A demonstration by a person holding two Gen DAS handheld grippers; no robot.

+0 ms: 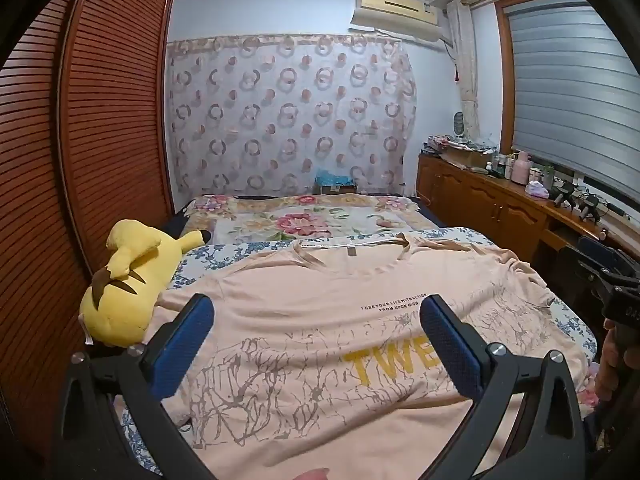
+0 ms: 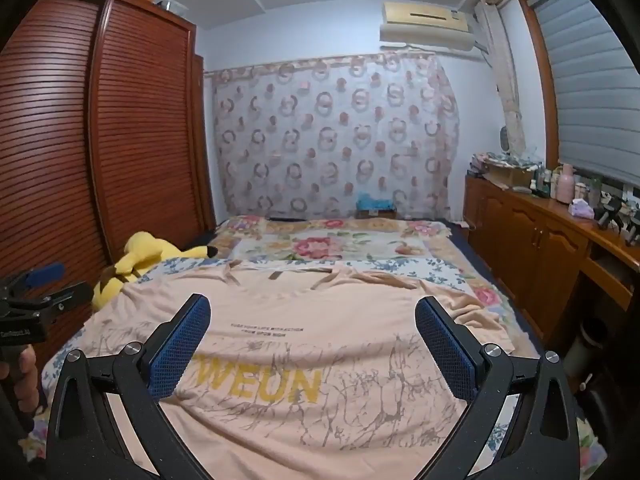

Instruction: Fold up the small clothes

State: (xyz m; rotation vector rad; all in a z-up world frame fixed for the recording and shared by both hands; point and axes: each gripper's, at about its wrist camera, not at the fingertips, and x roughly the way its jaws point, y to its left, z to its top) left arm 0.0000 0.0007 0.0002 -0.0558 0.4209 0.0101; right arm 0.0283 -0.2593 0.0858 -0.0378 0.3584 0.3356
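Observation:
A peach T-shirt (image 1: pixel 320 280) (image 2: pixel 320 312) with yellow letters and a brown branch print lies spread face up on the bed, collar at the far end. My left gripper (image 1: pixel 316 312) hovers open above its left half, nothing between the blue pads. My right gripper (image 2: pixel 312 312) hovers open above the right half, also empty. The shirt's right sleeve (image 2: pixel 476 312) is rumpled. Each gripper shows at the edge of the other's view, held by a hand (image 1: pixel 612 360) (image 2: pixel 24 376).
A yellow plush toy (image 1: pixel 124 280) (image 2: pixel 140 260) lies at the shirt's left edge against a slatted wooden wardrobe (image 1: pixel 100 140). A floral blanket (image 1: pixel 312 216) covers the far bed. A wooden cabinet (image 2: pixel 540 240) with bottles runs along the right wall.

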